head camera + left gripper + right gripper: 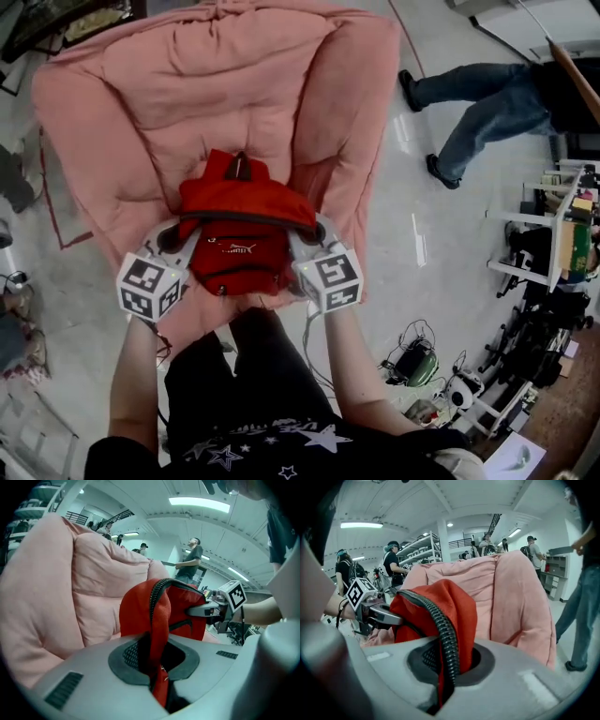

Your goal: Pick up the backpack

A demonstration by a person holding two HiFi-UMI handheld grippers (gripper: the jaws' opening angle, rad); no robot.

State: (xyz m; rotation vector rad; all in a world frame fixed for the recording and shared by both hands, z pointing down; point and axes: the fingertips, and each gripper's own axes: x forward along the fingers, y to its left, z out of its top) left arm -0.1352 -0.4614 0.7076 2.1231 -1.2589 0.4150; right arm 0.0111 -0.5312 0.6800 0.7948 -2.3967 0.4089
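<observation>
A small red backpack [242, 234] with a black zip hangs in front of a big pink beanbag chair [225, 103], held from both sides. My left gripper [178, 236] is shut on the bag's left edge; the red fabric and zip [157, 634] are pinched between its jaws. On the bag's right edge my right gripper [307, 234] is shut; the fabric and black zip [445, 639] run down between its jaws. Each gripper appears in the other's view, the right gripper [213, 611] and the left gripper [375, 613], clamped on the far side of the backpack [183, 616] [440, 606].
The beanbag chair [70, 588] [511, 602] fills the space behind the bag. A person in jeans [478, 98] stands on the floor at the right. Shelves and gear [553, 244] line the right side; cables and equipment [417, 361] lie on the floor nearby.
</observation>
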